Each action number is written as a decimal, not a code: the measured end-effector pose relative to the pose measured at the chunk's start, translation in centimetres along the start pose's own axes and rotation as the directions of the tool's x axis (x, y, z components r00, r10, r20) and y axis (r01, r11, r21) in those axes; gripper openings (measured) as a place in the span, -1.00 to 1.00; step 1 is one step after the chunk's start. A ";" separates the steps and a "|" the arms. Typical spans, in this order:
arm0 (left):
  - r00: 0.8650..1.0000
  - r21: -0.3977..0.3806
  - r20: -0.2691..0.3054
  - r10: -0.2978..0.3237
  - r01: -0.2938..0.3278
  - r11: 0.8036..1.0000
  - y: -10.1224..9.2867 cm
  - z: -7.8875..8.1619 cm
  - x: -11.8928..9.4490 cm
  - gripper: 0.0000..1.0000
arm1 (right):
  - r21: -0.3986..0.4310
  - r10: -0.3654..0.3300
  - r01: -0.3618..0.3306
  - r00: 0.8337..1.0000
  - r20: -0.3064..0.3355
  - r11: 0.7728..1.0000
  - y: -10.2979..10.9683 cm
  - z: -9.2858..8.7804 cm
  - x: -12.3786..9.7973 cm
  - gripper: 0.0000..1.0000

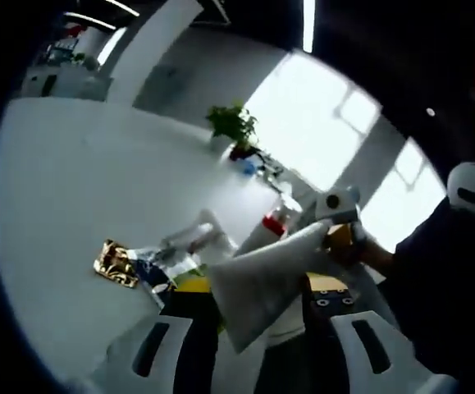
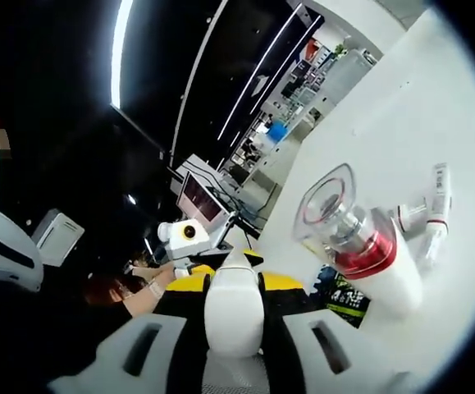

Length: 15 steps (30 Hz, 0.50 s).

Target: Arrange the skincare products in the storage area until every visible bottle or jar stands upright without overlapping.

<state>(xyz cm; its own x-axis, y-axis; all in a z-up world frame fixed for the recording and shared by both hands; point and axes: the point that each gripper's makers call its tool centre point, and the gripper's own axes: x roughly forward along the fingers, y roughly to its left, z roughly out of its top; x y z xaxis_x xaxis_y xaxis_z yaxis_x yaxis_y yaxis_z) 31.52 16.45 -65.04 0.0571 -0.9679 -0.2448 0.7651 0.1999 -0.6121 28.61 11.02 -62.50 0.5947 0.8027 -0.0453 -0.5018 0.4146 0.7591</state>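
On the left, the left tool [image 1: 258, 345] has its two white jaws closed around the crimped flat end of a white squeeze tube [image 1: 266, 283], which slants up and to the right across the left gripper view. Behind it on the white counter [image 1: 73, 189] lie a gold foil sachet [image 1: 116, 264], a blue-printed packet [image 1: 157, 275] and a clear bottle on its side [image 1: 189, 238], with a potted plant [image 1: 233, 127] further back.

In the right gripper view, the right tool [image 2: 234, 332] grips the same white tube [image 2: 233, 308] between its jaws, by the rounded end. To its right a white bottle with a red band and clear cap [image 2: 368, 246] lies tipped on the counter [image 2: 385, 107], and just beyond it rests a slim white tube with red trim [image 2: 434, 209].

The step in hand looks like carrying the tube, held at both ends, toward a spot where it can stand. The next move calls for one tool to let go and the other to turn the tube upright on its cap, clear of the tipped bottle; most products are not yet standing.

Print on the packets and the slim tube is too small and blurred to read.
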 end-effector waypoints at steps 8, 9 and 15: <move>1.000 -0.091 -0.009 0.026 -0.027 0.995 0.5 -0.2 0.0 -0.31 | -0.018 -0.005 0.005 1.000 -0.006 1.000 -0.1 -0.1 0.1 -0.57; 0.999 -0.069 -0.018 0.037 -0.039 0.997 0.5 -0.4 0.0 -0.29 | -0.021 -0.007 0.007 1.000 -0.007 1.000 -0.2 -0.1 0.1 -0.57; 0.995 -0.070 -0.072 0.075 -0.080 0.994 0.7 -0.8 -0.1 -0.24 | -0.033 -0.019 0.018 1.000 -0.013 0.999 -0.5 -0.4 0.2 -0.57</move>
<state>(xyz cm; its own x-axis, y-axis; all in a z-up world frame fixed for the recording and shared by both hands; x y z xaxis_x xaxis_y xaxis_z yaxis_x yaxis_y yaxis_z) 31.53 16.82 -66.07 0.0684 -0.9367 -0.3434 0.7115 0.2871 -0.6414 28.74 11.14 -63.10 0.5961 0.8000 -0.0678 -0.5112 0.4433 0.7363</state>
